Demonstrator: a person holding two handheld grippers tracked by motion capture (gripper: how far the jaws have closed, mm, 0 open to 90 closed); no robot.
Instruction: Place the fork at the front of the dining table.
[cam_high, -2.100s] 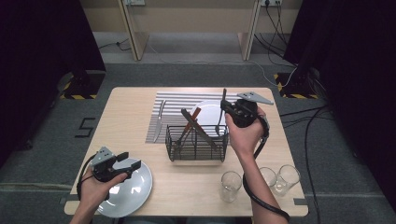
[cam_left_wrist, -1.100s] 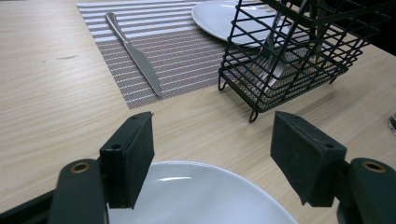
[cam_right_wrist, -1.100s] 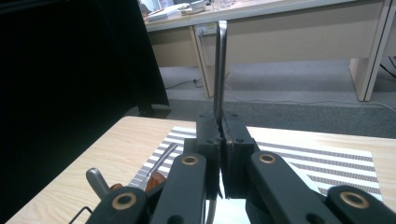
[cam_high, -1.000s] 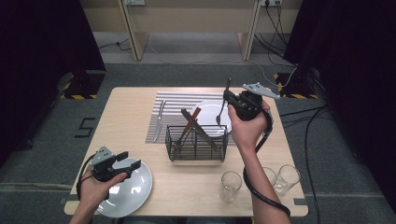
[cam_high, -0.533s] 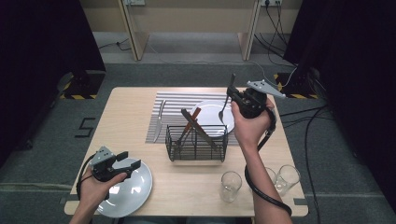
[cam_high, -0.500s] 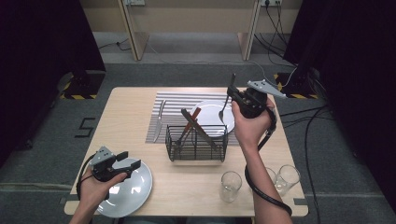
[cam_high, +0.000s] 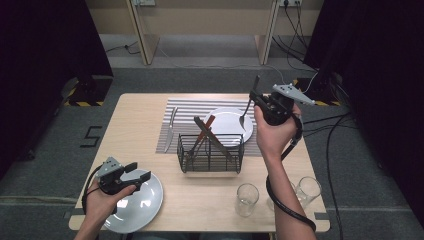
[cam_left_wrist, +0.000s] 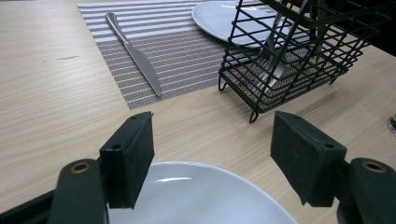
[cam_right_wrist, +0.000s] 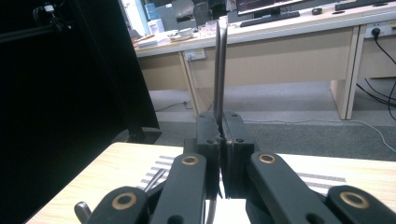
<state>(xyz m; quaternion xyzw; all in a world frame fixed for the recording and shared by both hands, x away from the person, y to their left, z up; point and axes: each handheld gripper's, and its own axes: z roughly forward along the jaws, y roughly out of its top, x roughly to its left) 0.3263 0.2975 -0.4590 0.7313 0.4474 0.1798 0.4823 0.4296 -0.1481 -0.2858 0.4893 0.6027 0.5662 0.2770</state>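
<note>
My right gripper (cam_high: 256, 98) is shut on a metal fork (cam_high: 244, 115) and holds it in the air over the right side of the white plate (cam_high: 225, 125) on the striped placemat (cam_high: 182, 112). In the right gripper view the fork's handle (cam_right_wrist: 219, 70) rises straight up between the closed jaws of the right gripper (cam_right_wrist: 220, 135). My left gripper (cam_high: 139, 172) hovers open just above a second white plate (cam_high: 140, 207) at the table's front left. The left gripper (cam_left_wrist: 212, 158) has nothing between its pads, and the plate (cam_left_wrist: 196, 191) lies under them.
A black wire basket (cam_high: 210, 155) with several utensils stands mid-table, close to the left gripper's front (cam_left_wrist: 299, 51). A knife (cam_high: 170, 129) lies on the placemat's left part (cam_left_wrist: 135, 53). Two glasses (cam_high: 247, 199) (cam_high: 307, 190) stand at the front right.
My right gripper has lifted the fork and carried it up and to the right, away from the basket. The left gripper has stayed still over its plate.
</note>
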